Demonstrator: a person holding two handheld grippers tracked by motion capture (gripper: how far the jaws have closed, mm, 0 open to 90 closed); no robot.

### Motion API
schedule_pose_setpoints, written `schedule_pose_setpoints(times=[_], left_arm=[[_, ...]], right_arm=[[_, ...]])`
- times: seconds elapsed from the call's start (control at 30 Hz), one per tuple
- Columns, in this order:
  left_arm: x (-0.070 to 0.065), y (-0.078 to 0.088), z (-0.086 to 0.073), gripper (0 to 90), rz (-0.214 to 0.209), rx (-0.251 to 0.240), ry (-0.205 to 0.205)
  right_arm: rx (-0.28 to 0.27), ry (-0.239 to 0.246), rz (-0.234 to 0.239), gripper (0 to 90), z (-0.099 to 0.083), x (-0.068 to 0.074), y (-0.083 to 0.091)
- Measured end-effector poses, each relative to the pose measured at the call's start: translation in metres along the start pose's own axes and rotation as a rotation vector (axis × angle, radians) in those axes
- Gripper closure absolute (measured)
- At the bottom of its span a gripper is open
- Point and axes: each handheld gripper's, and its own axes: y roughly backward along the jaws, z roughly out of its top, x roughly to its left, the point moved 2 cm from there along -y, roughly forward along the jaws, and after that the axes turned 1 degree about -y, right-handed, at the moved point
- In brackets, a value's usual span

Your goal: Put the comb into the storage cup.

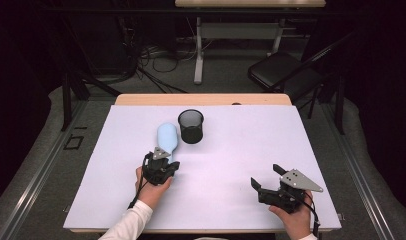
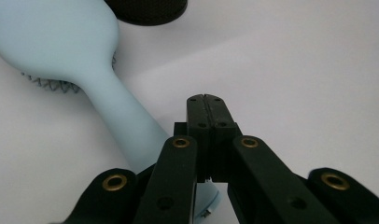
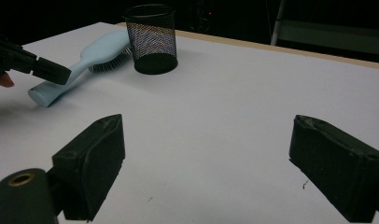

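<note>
One clenched left claw (image 2: 207,99) hovers just right of the hairbrush (image 2: 71,51) handle.

The high view looks forward and down over the whole table (image 1: 241,150). The 2 gripper views sit low and close above it, both sharing the hairbrush (image 2: 71,56) and mesh cup (image 3: 150,37).

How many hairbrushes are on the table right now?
1. The light blue hairbrush lies bristles down just left of the black mesh cup, its handle pointing toward the left tongs. Nothing suggests another is hidden.
</note>
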Motion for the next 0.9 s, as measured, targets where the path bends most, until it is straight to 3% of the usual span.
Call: schedule_pose_setpoints(times=[0.33, 0.9], left_arm=[[-0.0025, -0.0047, -0.0023, 90.0, 0.045, 0.042, -0.045], [0.0057, 0.0014, -0.0042, 90.0, 0.118, 0.065, -0.011]], right_arm=[[0.009, 0.003, 0.013, 10.7, -0.0005, 0.0005, -0.0015], [0.003, -0.004, 0.018, 11.9, 0.0, -0.001, 0.0005]])
